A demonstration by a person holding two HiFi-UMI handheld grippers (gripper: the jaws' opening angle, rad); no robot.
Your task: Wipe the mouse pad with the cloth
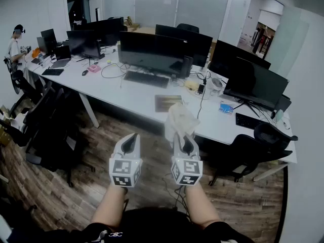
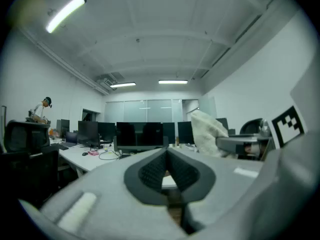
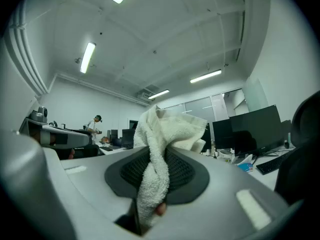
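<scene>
Right gripper clamped on crumpled white terry cloth, left gripper jaws together on nothing, brownish rectangular mouse pad flat on long white desk ahead

rough terry cloth; matt wood-grain floor

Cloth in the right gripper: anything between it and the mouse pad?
Nothing visible does. The cloth, pinched in the right gripper, hangs just before the mouse pad, which lies bare near the desk edge.
</scene>
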